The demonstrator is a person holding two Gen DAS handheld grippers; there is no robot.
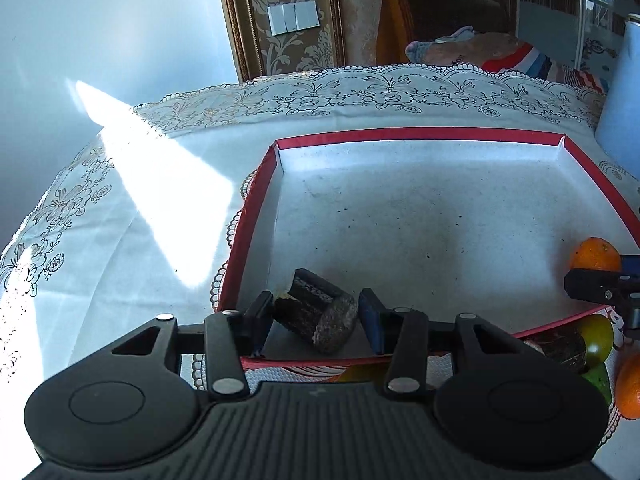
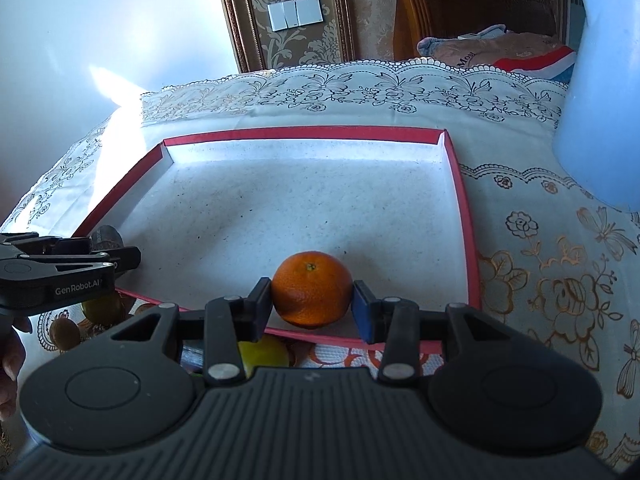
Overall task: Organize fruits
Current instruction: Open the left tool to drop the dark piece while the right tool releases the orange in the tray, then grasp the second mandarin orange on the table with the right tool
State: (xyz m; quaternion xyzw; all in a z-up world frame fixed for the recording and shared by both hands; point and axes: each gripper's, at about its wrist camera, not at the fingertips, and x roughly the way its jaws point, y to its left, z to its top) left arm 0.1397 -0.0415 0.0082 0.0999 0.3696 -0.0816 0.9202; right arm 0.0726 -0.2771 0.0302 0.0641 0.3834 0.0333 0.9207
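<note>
**Two fruits over the box**

My left gripper (image 1: 316, 320) brackets a dark fruit (image 1: 316, 316) at the box's (image 1: 420, 133) near-left corner; left pad touches, right stands off. My right gripper (image 2: 312, 306) clenches an orange (image 2: 313, 289) over the near edge. Loose fruit (image 2: 262, 354) lies below. Beyond: lace cloth (image 2: 360, 92).

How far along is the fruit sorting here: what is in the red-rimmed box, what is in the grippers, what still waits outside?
Nothing lies free in the red-rimmed white box yet. The right gripper holds a round orange over its near edge. The left gripper has a dark, rough cylindrical piece between its fingers at the near-left corner, its right pad seemingly clear. Left outside: green-yellow fruit, another orange and more.
</note>
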